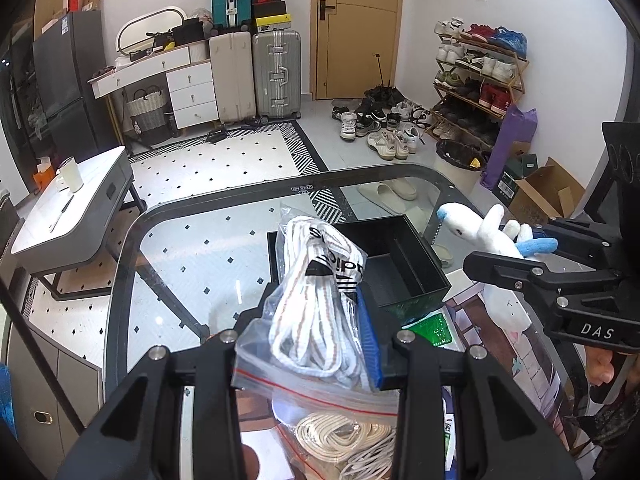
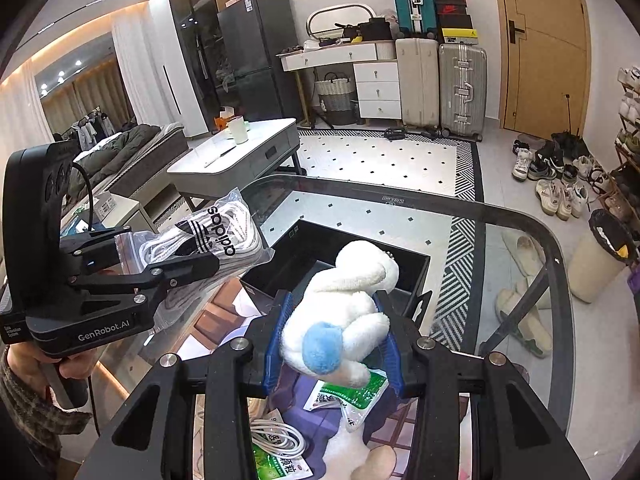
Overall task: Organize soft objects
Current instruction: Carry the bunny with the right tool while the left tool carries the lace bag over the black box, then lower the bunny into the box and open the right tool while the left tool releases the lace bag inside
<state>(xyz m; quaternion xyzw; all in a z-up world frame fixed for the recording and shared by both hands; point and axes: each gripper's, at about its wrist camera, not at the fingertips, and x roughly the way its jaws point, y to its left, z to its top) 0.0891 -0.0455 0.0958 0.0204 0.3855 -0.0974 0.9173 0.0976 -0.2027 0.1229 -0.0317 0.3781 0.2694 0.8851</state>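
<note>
My left gripper [image 1: 320,312] is shut on a clear zip bag of white shoelaces [image 1: 320,280] with a black label, held above the glass table. The same bag [image 2: 200,240] shows at the left of the right wrist view, in the left gripper [image 2: 176,264]. My right gripper [image 2: 332,332] is shut on a white plush toy [image 2: 348,304] with a blue tail, lifted over the black box [image 2: 360,256]. In the left wrist view that plush toy [image 1: 492,236] hangs at the right in the right gripper [image 1: 516,248], beside the open black box [image 1: 404,264].
More soft items lie on the glass table [image 1: 200,248] under the grippers: another bag of cream laces [image 1: 340,436], green packets [image 2: 352,392], a white cable [image 2: 276,436] and another plush [image 2: 376,460]. A grey side table [image 2: 240,160] stands beyond. Slippers and a bin sit on the floor.
</note>
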